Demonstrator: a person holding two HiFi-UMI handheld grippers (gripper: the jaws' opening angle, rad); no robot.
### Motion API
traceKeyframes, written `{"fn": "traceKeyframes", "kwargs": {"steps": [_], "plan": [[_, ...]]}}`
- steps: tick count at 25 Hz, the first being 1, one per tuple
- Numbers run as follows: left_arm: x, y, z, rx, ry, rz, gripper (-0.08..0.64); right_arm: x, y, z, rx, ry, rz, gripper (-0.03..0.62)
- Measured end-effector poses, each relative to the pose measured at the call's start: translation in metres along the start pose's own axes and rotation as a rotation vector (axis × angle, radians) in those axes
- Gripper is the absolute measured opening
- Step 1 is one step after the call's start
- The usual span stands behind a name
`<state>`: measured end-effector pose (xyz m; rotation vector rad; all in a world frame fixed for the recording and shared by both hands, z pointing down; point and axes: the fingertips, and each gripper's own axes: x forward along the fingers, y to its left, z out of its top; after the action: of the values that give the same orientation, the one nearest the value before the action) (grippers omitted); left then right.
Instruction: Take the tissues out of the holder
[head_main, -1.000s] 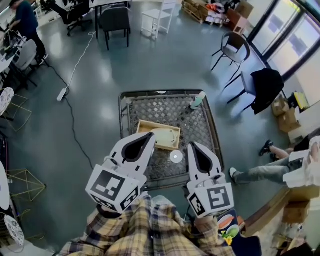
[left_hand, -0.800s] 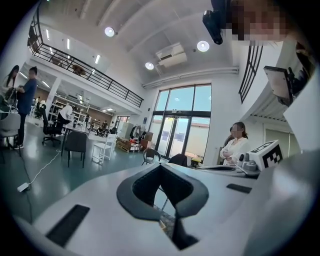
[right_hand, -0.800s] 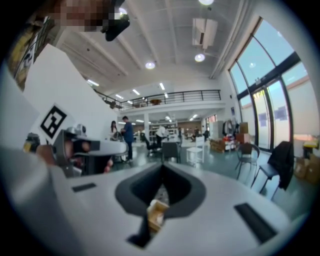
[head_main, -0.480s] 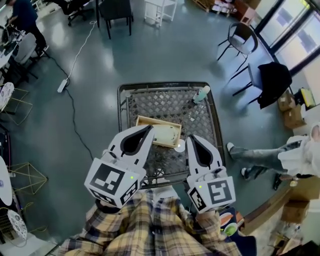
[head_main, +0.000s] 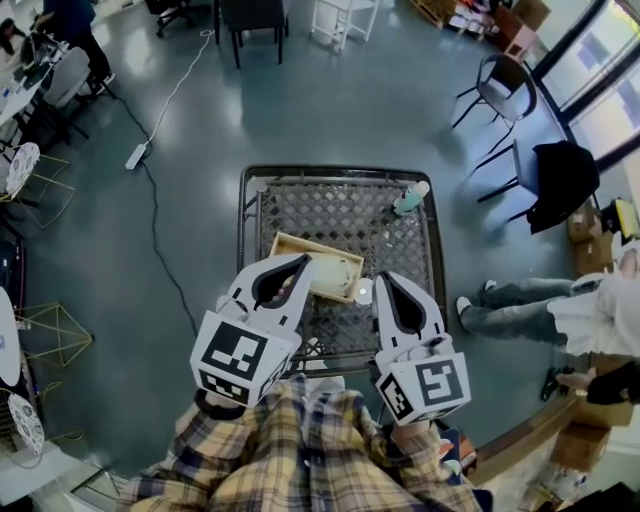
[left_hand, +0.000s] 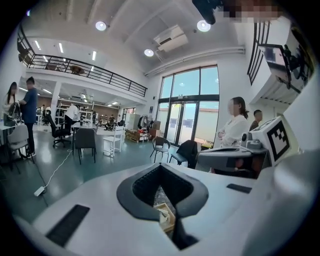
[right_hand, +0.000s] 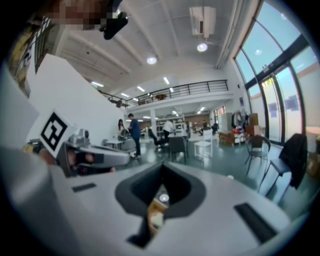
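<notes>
Tissues (head_main: 335, 270) lie in a wooden holder (head_main: 292, 247) on a black mesh desk (head_main: 340, 212), grey polished floor (head_main: 300, 110) around. Left claw (head_main: 303, 262) and right claw (head_main: 384, 279) hover closed, empty.

Left gripper view: left claw (left_hand: 160, 170) closed, holder (left_hand: 165, 207) below, balcony (left_hand: 85, 70) beyond.

Right gripper view: right claw (right_hand: 162, 167) closed, tall windows (right_hand: 270, 95) alongside.

A dark metal table (head_main: 335, 171) stands on a glossy grey-green floor (head_main: 190, 220); seen from steeply above, its top is an open lattice mesh inside a raised rim with rounded corners; a shallow wooden holder (head_main: 288, 246) lies near the middle of the mesh, turned slightly askew to the table's edges, its near side partly covered from view; pale tissues (head_main: 335, 270) show inside it; a small white round disc (head_main: 363, 292) lies flat on the mesh just beside the holder's right end; a small pale-green bottle (head_main: 410, 198) stands near the far right corner, well apart from the holder.
</notes>
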<state>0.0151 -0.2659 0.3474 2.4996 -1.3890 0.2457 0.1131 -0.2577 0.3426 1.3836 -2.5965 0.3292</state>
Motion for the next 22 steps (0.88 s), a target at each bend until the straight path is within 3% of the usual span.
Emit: {"fn": "traceKeyframes", "kwargs": {"steps": [10,17,22], "plan": [[0.019,-0.004,-0.018,-0.044,0.058,-0.057,0.022,0.01,-0.007,-0.014,0.029,0.031,0.04,0.009],[0.027,-0.005,-0.031,-0.052,0.121,-0.086,0.112,0.015,-0.012,-0.023,0.051,0.056,0.051,0.009],[0.035,-0.009,-0.05,-0.016,0.196,-0.125,0.158,0.017,-0.015,-0.035,0.067,0.082,0.053,0.009]]}}
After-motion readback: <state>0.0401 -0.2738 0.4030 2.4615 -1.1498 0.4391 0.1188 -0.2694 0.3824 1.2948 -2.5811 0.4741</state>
